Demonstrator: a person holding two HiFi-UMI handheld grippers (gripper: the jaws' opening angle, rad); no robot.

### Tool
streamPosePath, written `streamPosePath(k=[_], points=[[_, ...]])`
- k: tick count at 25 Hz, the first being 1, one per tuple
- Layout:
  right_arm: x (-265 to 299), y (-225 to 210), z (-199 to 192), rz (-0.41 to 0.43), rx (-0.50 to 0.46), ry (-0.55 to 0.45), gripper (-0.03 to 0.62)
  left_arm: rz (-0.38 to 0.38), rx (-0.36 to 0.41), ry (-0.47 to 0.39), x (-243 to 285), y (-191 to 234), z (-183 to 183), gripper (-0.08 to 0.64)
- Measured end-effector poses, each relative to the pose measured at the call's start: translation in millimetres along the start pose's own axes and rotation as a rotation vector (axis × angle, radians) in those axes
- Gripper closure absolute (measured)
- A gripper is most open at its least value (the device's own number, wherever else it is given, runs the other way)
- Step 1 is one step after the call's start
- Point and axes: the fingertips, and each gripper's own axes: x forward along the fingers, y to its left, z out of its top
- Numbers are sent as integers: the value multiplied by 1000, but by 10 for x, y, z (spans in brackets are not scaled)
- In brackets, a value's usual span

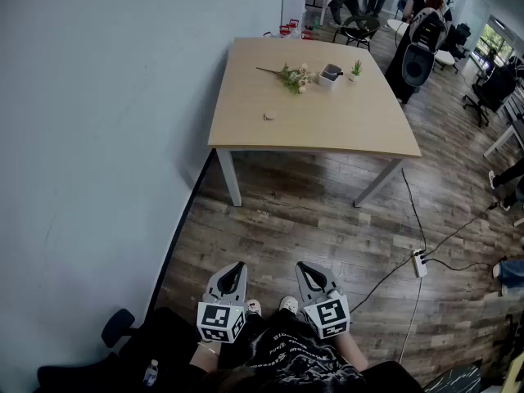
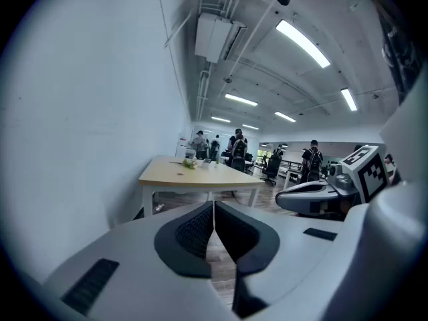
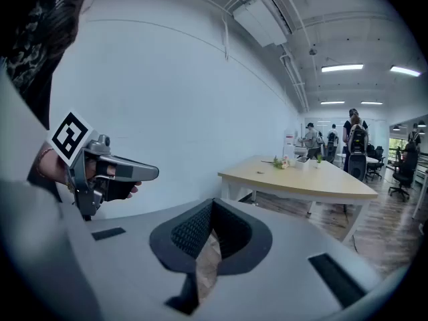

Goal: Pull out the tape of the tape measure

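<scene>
A small pale object (image 1: 268,115), which may be the tape measure, lies alone on the near left part of the wooden table (image 1: 344,129); it is too small to make out. Both grippers are held close to my body, far short of the table, over the wood floor. My left gripper (image 1: 235,265) is shut with nothing between its jaws, as the left gripper view confirms (image 2: 213,209). My right gripper (image 1: 306,266) is likewise shut and empty (image 3: 212,206). Each gripper shows in the other's view: the right one (image 2: 294,198), the left one (image 3: 150,172).
On the table's far side lie a flower sprig (image 1: 295,77), a dark container (image 1: 331,74) and a small plant (image 1: 356,69). A white wall runs along the left. A power strip (image 1: 419,262) with cables lies on the floor at right. An office chair (image 1: 417,60) and people stand beyond the table.
</scene>
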Motion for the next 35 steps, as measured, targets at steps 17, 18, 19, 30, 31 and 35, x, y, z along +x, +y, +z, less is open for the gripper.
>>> streamPosePath(k=[17, 18, 19, 30, 31, 35], points=[[27, -146, -17, -8, 48, -20, 576, -82, -2, 35, 131, -124, -67, 493], [28, -164, -21, -1, 53, -19, 514, -103, -8, 51, 158, -159, -100, 418], [28, -181, -31, 6, 56, -16, 422, -117, -13, 63, 181, -189, -126, 372], [-14, -715, -139, 23, 71, 16, 286, -119, -50, 72, 529, -447, -89, 316], [-26, -771, -149, 26, 69, 15, 287, -107, -54, 76, 566, -468, -105, 316], [-58, -977, -210, 36, 53, 3, 287, -74, -88, 62, 708, -586, -134, 316]])
